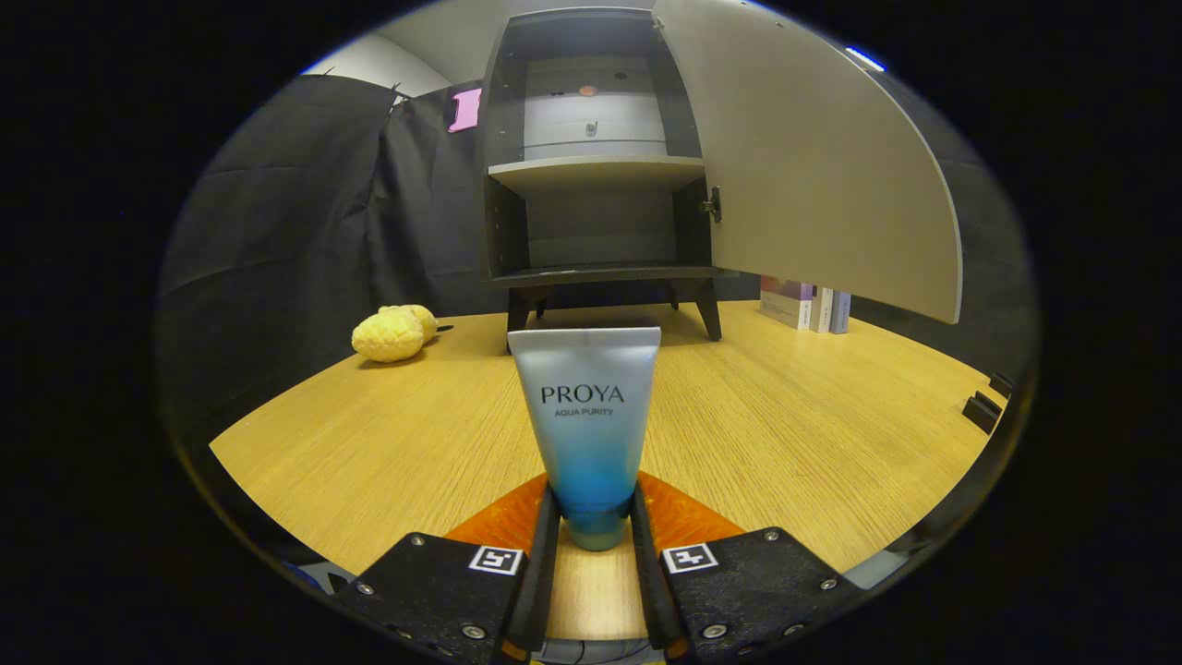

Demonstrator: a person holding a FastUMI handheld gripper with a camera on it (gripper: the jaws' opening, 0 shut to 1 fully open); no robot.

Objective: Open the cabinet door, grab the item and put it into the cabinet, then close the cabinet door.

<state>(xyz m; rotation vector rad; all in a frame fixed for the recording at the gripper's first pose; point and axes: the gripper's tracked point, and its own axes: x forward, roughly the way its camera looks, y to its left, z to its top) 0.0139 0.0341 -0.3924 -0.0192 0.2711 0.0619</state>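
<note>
While the fingers press from both sides, these lines run from near to far.
Gripper [591, 531]: jaws closed on the lower end of the tube, one finger on each side.
Tube [587, 416]: stands upright between the fingers, above the wooden table [785, 434].
Yellow plush toy [392, 334]: lies on the table, beyond the fingers.
Cabinet [591, 212]: stands behind the tube, its door [813, 157] swung open, shelves bare.
Books [808, 305]: upright beside the cabinet, below the door.

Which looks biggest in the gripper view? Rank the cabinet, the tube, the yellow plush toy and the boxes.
As they look here:
1. cabinet, door open
2. tube, gripped between the fingers; its nearness enlarges it
3. yellow plush toy and boxes look alike, so unranked
</note>
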